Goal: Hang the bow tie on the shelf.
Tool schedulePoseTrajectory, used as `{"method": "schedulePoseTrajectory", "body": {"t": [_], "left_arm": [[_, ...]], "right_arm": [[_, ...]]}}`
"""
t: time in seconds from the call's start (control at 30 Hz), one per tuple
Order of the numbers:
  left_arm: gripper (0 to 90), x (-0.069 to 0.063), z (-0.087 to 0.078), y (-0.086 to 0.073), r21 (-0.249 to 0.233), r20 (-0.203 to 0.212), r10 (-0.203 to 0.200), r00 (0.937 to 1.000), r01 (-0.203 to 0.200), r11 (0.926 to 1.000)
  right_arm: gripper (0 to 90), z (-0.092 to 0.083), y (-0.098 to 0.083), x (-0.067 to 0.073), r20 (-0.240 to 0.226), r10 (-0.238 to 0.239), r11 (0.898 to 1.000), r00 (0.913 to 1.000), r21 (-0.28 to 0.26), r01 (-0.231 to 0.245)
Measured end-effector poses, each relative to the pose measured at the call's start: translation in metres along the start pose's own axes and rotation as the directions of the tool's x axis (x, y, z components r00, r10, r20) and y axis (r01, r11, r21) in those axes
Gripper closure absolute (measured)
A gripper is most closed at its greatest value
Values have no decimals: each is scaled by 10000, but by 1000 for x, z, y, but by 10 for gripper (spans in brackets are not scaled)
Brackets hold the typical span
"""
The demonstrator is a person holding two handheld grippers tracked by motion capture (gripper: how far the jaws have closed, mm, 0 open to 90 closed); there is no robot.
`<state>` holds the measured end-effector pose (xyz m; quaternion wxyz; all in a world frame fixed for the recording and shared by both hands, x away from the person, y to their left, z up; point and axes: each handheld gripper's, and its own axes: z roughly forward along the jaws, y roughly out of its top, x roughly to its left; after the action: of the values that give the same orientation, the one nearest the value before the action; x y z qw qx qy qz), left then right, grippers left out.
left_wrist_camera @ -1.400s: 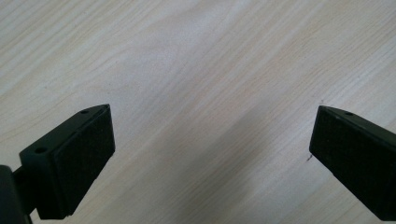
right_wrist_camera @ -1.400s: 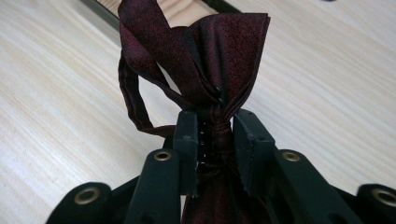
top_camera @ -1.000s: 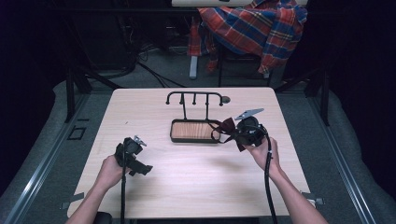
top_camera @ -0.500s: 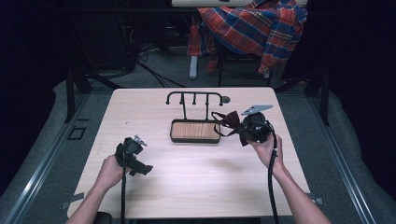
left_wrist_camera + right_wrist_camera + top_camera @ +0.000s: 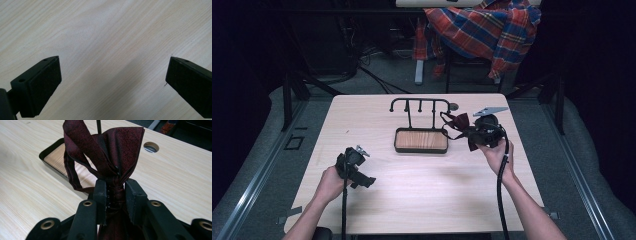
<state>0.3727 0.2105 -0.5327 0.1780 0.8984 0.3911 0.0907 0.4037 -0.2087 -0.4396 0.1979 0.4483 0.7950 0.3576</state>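
In the high view, a pale wooden table fills the middle of the frame, and the person's forearms enter from the bottom edge. The right gripper, at centre right, is held above the tabletop with a dark red fabric bow tie bunched at its tip, just right of a black metal stand with a wood-lined tray base and a hooked top rail. From this height the tie is a small dark shape, and the grip on it cannot be made out.

The right gripper view supplies that detail. The right gripper, in the lower middle of the frame, has its jaws pressed together on the bow tie at its gathered knot, so the wings fan upward and a thin strap loops down at centre left. Behind it, the stand's tray lies at the upper left and a round hole in the table sits at the upper right.

The left gripper is at the lower left of the high view, low over bare table, well apart from the stand. The left gripper view shows the left gripper with its jaws spread wide at the frame's lower corners, only wood grain between them.

A red plaid cloth drapes over a chair at the top of the high view, beyond the table.
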Motion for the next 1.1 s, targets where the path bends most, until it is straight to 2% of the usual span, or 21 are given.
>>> {"method": "schedulePoseTrajectory", "body": {"t": [0.2,0.67,0.83,1.1], "left_arm": [[1,0,0,0,-9,-18,-16,10000,16,10000],[1,-1,2,1,75,16,5,10000,-5,10000],[2,-1,1,0,79,16,2,10000,-2,10000],[1,0,1,0,78,30,-3,10000,3,10000]], "right_arm": [[722,3,1,-2,84,98,9999,9999,-70,-97],[721,11,8,-13,344,698,9973,9970,-235,-690],[722,17,11,-14,433,798,9967,9959,-198,-790],[722,30,17,-20,522,1295,9914,9902,-280,-1282]]}}
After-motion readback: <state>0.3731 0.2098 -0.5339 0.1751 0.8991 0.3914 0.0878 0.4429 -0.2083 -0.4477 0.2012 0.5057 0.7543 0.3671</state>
